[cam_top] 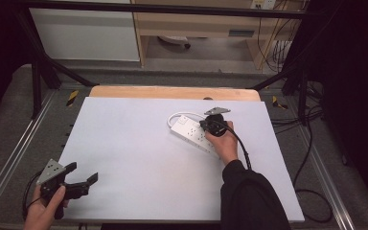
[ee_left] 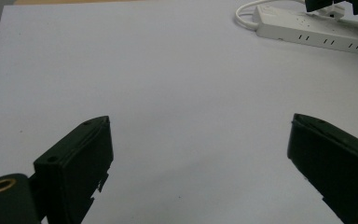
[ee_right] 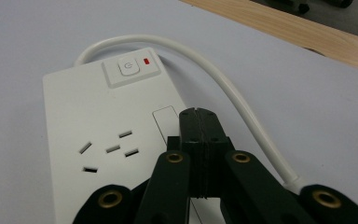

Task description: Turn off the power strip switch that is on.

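The power strip lies on the white surface. The right claw is clenched tight, just short of its button. Pressing looks left. The left claw waits wide open, holding nothing.

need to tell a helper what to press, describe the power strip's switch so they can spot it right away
On the white table top, find the white power strip lying right of centre, under the shut right gripper. At its end where the white cord leaves sits the power button, a raised square key with a power symbol. A small red light beside it sets it apart from the sockets.
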Tool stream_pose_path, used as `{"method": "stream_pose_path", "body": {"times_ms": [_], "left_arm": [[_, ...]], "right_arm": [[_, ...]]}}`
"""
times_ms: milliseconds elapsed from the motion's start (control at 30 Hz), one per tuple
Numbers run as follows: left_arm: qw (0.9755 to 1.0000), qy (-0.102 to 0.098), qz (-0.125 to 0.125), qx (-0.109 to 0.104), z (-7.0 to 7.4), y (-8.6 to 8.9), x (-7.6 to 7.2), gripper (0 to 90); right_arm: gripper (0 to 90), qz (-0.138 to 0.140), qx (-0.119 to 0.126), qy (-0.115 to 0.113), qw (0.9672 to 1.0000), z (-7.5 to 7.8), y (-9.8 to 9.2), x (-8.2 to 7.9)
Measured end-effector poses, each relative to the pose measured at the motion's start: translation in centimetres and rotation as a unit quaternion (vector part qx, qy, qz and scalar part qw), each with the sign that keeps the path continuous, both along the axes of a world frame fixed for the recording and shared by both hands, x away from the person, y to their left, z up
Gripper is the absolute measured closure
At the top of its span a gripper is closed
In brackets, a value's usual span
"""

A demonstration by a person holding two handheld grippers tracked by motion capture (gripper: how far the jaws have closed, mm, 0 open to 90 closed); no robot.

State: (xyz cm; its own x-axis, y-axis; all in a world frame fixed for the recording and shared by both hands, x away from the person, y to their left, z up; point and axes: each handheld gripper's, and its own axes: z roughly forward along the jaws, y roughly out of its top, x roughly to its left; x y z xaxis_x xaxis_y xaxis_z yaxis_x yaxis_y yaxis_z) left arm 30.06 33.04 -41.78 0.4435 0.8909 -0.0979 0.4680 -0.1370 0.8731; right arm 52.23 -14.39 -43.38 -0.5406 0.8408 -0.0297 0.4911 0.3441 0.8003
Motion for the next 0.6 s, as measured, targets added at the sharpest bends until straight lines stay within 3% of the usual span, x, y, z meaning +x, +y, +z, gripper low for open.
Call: {"method": "stream_pose_path", "body": {"times_ms": [600], "left_arm": [[1.0000,-0.001,-0.001,0.001,0.01,0.00,0.00,6.8]], "right_arm": [[90.0,0.001,0.003,0.007,1.0000,0.03,0.56,0.22]]}}
